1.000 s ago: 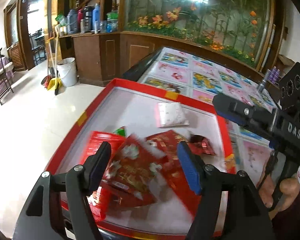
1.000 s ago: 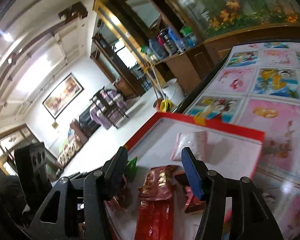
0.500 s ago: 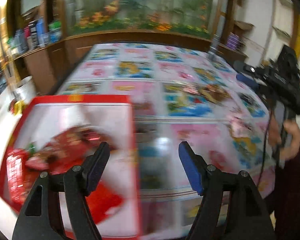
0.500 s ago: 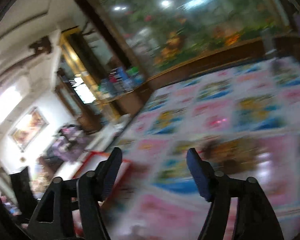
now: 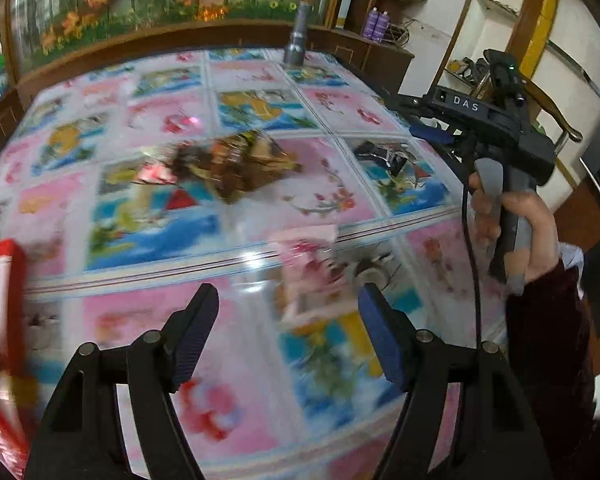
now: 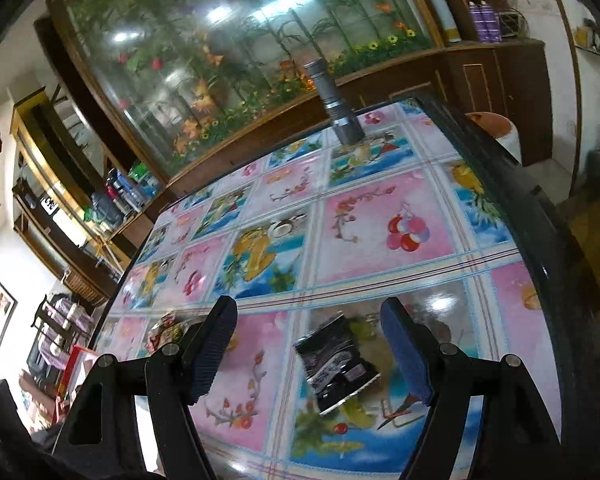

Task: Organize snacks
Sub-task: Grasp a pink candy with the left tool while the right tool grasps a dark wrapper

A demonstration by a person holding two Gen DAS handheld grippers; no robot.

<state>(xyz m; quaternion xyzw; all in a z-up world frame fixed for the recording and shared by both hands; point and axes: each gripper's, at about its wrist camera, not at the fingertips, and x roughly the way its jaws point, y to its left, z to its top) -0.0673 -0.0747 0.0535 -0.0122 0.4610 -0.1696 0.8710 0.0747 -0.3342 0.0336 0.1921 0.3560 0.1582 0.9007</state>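
From the left wrist view, the left gripper [image 5: 288, 332] hangs over the patterned table [image 5: 260, 80] with its jaws spread wide and nothing between them. Just beyond its tips lies a pink snack packet [image 5: 308, 268], blurred and hard to tell from the pink floral print beneath it. Farther off sits a brown and gold snack packet [image 5: 236, 164], and to the right a small black packet [image 5: 384, 156] lies close under the right gripper [image 5: 428, 130], which a hand [image 5: 516, 236] holds by its grip. A corner of the red tray [image 5: 4, 252] shows at the left edge, well apart from all three packets. From the right wrist view, the right gripper [image 6: 306, 344] is likewise released and empty, its jaws wide, with the black packet [image 6: 336, 364] lying flat on the table [image 6: 380, 220] between them and seemingly a little below. A grey flashlight [image 6: 334, 104] stands upright at the far end, and the tray [image 6: 74, 360] peeks in at lower left. The likely next move is closing on the black packet. The risk is that a thin, flat, glossy packet slides on the slick tabletop or slips out of the pads if the fingers come down too high; for the left side, the busy print could mislead the aim at the pink packet.
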